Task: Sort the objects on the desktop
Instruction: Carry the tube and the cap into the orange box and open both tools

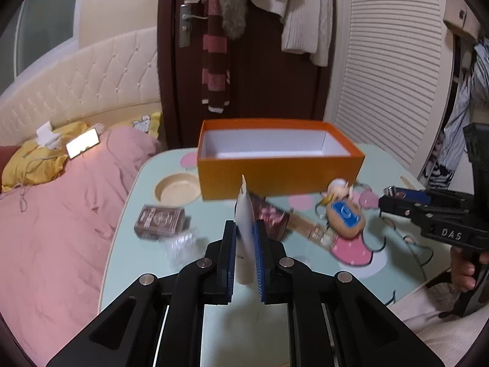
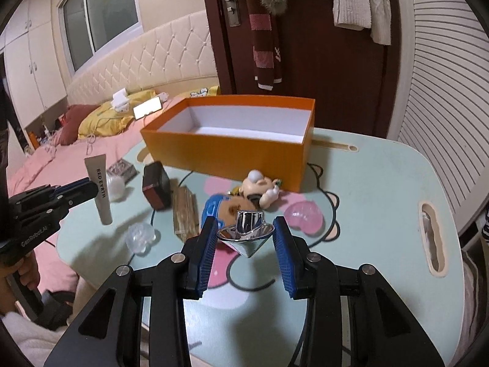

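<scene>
My left gripper (image 1: 245, 229) is shut on a white cosmetic tube (image 1: 244, 232) and holds it above the table; the tube also shows in the right wrist view (image 2: 99, 188), held by the left gripper (image 2: 88, 188). My right gripper (image 2: 245, 235) is shut on a shiny chrome spinning top (image 2: 246, 232), lifted off the table; the right gripper also shows in the left wrist view (image 1: 389, 195). An open orange box (image 1: 275, 156) with a white inside stands at the back of the table, empty; it also shows in the right wrist view (image 2: 232, 140).
On the mint table (image 2: 382, 183) lie a cartoon figurine (image 2: 261, 188), a blue and brown plush (image 2: 221, 209), a pink heart (image 2: 304, 215), a dark red box (image 2: 156, 188), a card deck (image 1: 160, 221), clear plastic pieces (image 2: 140, 238) and a beige dish (image 1: 177, 189). A pink bed (image 1: 55, 229) lies left.
</scene>
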